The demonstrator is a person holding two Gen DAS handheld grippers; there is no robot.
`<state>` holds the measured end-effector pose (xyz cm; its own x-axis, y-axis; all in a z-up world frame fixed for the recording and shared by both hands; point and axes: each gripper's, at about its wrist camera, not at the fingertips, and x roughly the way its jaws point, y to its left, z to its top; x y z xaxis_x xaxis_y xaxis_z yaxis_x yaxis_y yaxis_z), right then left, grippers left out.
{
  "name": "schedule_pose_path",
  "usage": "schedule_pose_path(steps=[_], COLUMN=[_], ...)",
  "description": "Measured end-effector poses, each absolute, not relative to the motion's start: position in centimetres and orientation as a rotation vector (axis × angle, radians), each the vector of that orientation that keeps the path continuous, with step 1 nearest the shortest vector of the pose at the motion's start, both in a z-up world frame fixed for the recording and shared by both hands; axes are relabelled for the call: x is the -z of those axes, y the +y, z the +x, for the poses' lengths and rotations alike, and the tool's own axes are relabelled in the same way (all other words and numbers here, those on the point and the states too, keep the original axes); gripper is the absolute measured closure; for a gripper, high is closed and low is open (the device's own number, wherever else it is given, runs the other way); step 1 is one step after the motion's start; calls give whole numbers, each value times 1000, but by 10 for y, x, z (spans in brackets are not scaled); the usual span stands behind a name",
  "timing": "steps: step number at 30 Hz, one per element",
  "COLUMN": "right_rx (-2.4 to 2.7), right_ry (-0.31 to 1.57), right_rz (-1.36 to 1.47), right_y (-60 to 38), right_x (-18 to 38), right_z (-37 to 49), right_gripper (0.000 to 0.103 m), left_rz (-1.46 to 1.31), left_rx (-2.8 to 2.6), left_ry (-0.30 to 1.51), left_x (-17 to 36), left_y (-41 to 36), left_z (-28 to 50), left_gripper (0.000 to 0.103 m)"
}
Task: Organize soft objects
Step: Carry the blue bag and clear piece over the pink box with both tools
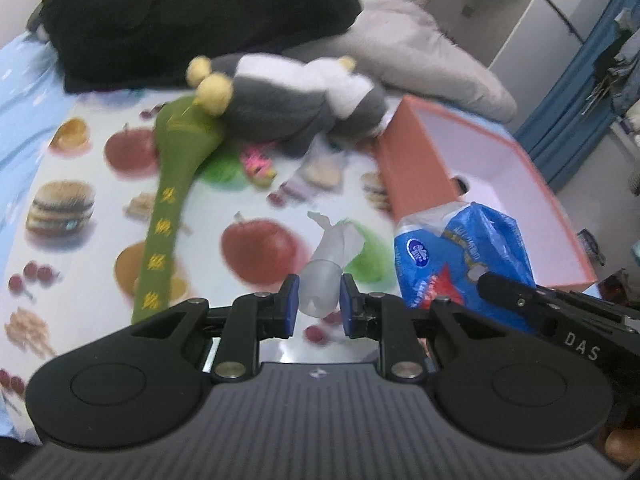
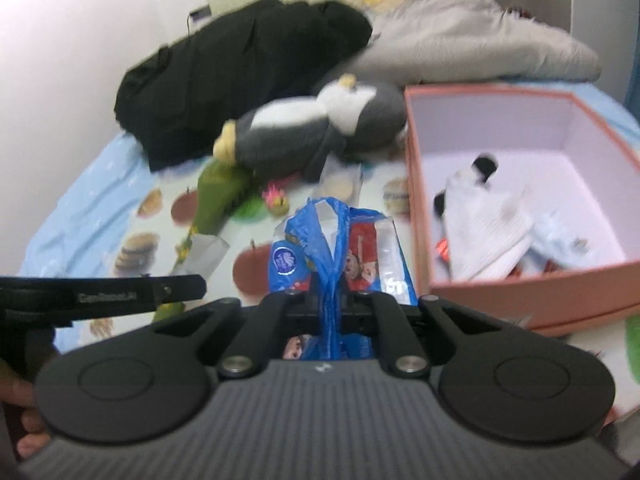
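The blue tissue pack [image 2: 340, 256] hangs by its twisted plastic handle, pinched in the closed right gripper [image 2: 335, 304], just beside the pink box [image 2: 416, 208]. The left gripper [image 1: 318, 300] clamps a small translucent plastic bag [image 1: 326, 276]. Best to clear the box wall before releasing, landing beside the white plush [image 2: 484, 224] inside.

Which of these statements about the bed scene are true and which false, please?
1. The right tool is shut on the blue plastic pack. True.
2. The pink box is empty. False: a white soft item lies inside.
3. The left tool grips clear plastic wrapping. True.
4. The grey plush toy sits in the box. False: it lies on the printed sheet, beside the box.
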<state>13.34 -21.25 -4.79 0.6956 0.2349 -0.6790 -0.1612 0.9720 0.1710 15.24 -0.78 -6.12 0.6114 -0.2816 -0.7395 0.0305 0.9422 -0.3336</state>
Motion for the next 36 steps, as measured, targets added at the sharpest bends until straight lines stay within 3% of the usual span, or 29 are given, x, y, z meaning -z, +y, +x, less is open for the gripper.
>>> schedule_pose_path(steps=[20,28,36], right_rx=[-119,-25,45], right_ry=[511,553,702], right_rz=[116,136,208], right_y=[-295,-359,-425], right_x=[-71,-73,-21], right_z=[149,187,226], right_gripper=[95,95,95], left_rz=[-226,-173,-88], left_rx=[388,479,519], left_ry=[691,752,890], left_x=[-59,-48,7], left_y=[-119,-195,-265], left_z=[216,269,319], left_gripper=[78,78,78])
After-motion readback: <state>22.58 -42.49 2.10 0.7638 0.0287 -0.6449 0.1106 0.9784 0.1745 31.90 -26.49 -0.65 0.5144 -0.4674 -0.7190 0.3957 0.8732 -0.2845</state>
